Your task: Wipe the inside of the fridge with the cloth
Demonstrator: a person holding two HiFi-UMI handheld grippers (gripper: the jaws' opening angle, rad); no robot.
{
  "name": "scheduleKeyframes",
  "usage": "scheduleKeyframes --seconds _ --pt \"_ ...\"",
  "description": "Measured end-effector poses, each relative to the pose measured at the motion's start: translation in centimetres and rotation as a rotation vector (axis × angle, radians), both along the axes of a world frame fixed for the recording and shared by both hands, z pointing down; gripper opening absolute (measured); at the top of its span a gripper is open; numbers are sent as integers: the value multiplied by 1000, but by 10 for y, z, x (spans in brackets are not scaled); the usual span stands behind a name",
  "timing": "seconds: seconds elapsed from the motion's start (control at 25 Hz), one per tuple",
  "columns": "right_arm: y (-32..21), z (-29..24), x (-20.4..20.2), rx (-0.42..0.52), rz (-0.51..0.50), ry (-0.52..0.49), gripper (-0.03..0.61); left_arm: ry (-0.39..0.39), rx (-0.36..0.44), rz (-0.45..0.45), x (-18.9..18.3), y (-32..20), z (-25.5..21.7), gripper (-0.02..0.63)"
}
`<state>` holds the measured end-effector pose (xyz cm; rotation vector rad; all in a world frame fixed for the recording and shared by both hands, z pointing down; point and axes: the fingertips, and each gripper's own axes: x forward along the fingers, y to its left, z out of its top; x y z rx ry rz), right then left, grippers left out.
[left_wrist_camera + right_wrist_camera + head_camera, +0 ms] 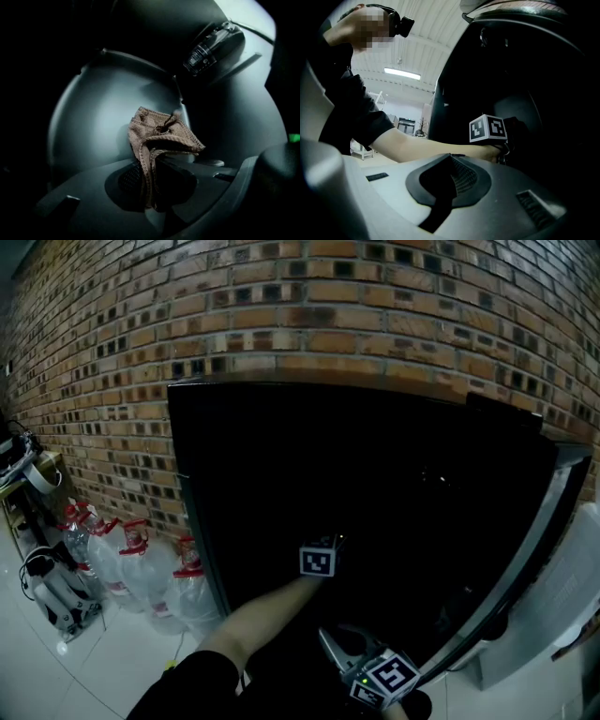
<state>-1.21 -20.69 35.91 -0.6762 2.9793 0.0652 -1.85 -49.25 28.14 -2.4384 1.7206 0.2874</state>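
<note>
The black fridge (281, 456) stands open against a brick wall, and its inside is very dark in the head view. My left arm reaches into it; the left gripper's marker cube (319, 561) shows, but the jaws are lost in the dark. In the left gripper view, my left gripper (151, 180) is shut on a crumpled brown cloth (159, 136), which sits close to the fridge's pale inner wall (93, 122). My right gripper (443, 185) stays outside, low near the door, shut with nothing in it; it also appears in the head view (380, 673).
The fridge door (525, 587) hangs open at the right. A control dial (211, 44) sits high on the inner wall. Several large water bottles (141, 568) stand on the floor left of the fridge, with equipment (42, 587) beyond them.
</note>
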Motion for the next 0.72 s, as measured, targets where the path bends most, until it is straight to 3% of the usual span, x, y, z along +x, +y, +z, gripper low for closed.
scheduleKeyframes --seconds 0.48,0.72 --pt "13 -3 8 -18 -36 -48 5 81 -51 -297 -86 7 12 54" --pt "15 -10 12 -19 -45 -77 5 24 -39 -370 -96 8 12 54"
